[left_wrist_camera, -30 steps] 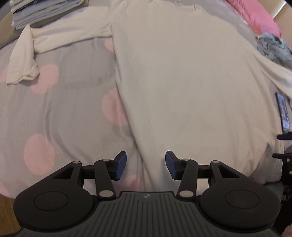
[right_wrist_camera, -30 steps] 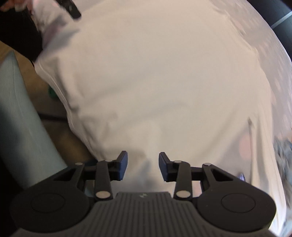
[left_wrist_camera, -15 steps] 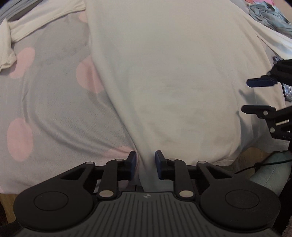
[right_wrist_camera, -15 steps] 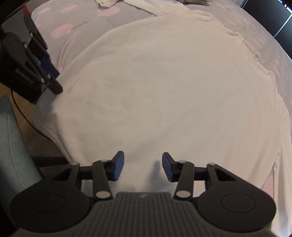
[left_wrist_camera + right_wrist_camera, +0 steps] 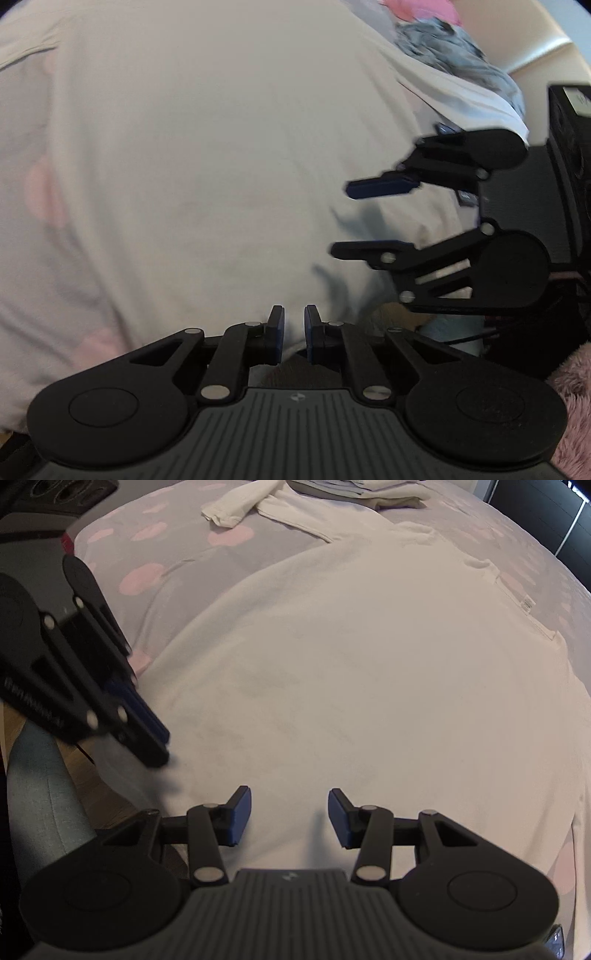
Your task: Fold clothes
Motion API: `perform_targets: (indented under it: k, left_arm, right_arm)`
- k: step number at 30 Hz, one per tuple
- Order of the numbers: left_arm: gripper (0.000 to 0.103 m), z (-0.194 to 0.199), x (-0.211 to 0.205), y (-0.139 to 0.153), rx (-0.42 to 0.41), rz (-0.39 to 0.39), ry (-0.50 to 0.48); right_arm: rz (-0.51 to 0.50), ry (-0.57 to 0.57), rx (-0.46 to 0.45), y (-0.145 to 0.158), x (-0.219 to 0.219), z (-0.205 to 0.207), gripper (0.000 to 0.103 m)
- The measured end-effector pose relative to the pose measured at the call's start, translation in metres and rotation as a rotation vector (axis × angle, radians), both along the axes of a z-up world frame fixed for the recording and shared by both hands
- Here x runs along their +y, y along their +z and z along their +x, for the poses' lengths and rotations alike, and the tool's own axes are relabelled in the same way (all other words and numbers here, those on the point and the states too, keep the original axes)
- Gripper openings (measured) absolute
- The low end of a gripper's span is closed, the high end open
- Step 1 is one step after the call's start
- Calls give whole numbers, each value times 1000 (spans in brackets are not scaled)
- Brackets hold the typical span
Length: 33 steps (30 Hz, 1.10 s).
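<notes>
A white long-sleeved shirt (image 5: 207, 155) lies spread flat on the bed; it also shows in the right wrist view (image 5: 369, 672). My left gripper (image 5: 294, 328) is at the shirt's bottom hem, jaws nearly together with hem cloth between the pads. It also shows in the right wrist view (image 5: 155, 746), at the left. My right gripper (image 5: 290, 818) is open over the hem, empty. It also shows in the left wrist view (image 5: 343, 221), open, to the right of my left gripper.
The bed has a grey sheet with pink dots (image 5: 147, 576). Folded clothes (image 5: 354, 489) are stacked at its far side. A crumpled blue-grey garment (image 5: 454, 48) lies beyond the shirt. A teal chair (image 5: 40, 805) and wood floor lie off the bed's edge.
My left gripper has closed further on the shirt's hem and swung right. My right gripper has come closer to the left one, still open.
</notes>
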<state>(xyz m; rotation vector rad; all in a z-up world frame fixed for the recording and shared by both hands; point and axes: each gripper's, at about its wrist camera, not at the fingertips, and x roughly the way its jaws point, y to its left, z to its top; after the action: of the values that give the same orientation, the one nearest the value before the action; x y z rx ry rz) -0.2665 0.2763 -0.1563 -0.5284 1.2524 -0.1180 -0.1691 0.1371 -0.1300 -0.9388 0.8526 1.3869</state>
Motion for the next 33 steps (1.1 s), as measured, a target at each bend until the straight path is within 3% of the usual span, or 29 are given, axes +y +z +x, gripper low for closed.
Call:
perform_targets:
  k: [5,11,13,15,20,22,24,25,26,33]
  left_arm:
    - [9,-5,-1,1,13,87,-13]
    - [24,-25,31,13,75,315,183]
    - [36,-32,40,11,113,349,237]
    - [42,-32,41,3,162,360,228]
    - [42,-27,29,-19,264,347,107]
    - [30,-25,24,-25,283,334,63]
    - [23,-23,25,-21,250,314,56]
    - [8,-22,25,-19,234,304,52]
    - [5,-21,25,-17,218,293,49]
    - [2,-15,29,-1,89,198,45]
  right_arm:
    - [-6,-15,-8,0,-8,3,50]
    - [-24,-24,-11,-1,-19,9,51]
    - [-27,-20,-10,-1,-21,10,51]
    - [-30,-15,-8,-1,-19,10,51]
    - [-35,-1,-11,0,-14,15,52]
    - [-36,0,-13,-3,-20,16,52]
    - [-39,2,-16,-6,-20,14,52]
    - [-41,3,-18,-7,-18,13,52]
    - [-43,3,-20,-9,-16,11,52]
    - [-16,1,-4,-10,-11,7,52]
